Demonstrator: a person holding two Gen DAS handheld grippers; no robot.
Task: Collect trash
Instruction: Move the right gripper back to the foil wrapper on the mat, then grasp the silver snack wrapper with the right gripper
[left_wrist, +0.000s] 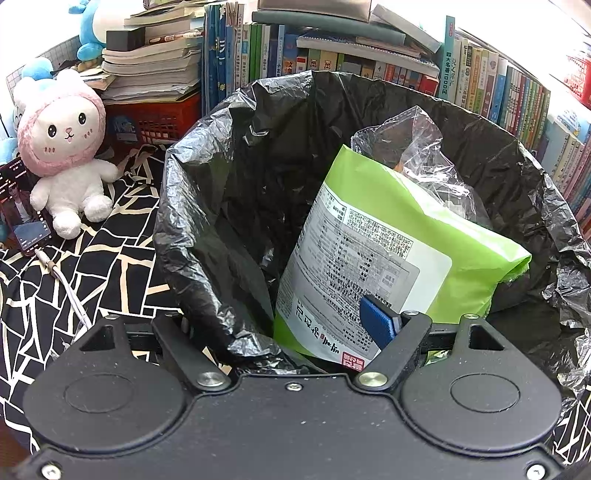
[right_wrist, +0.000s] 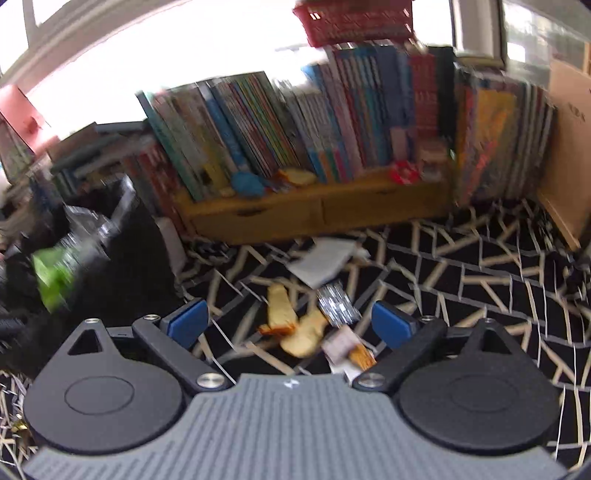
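The trash bin (left_wrist: 221, 206), lined with a black bag, fills the left wrist view. Inside it lean a green snack packet (left_wrist: 406, 229) and a crumpled clear plastic bag (left_wrist: 417, 155). My left gripper (left_wrist: 291, 321) straddles the bin's near rim. Its right blue pad (left_wrist: 380, 321) rests against the packet, and its left finger is hidden behind the bag. My right gripper (right_wrist: 290, 323) stands open above the patterned cloth (right_wrist: 480, 280), holding nothing. Beyond its fingers lie yellowish scraps (right_wrist: 291, 328), a silver foil wrapper (right_wrist: 336, 306), a small pale wrapper (right_wrist: 345, 345) and white paper (right_wrist: 325, 262). The view is blurred.
Rows of books (left_wrist: 498, 88) stand behind the bin. A plush rabbit (left_wrist: 62, 158) and a phone (left_wrist: 22, 206) on a cable sit to its left. In the right wrist view a wooden shelf (right_wrist: 314, 210) with books is ahead, and the bin (right_wrist: 110, 258) is at the left.
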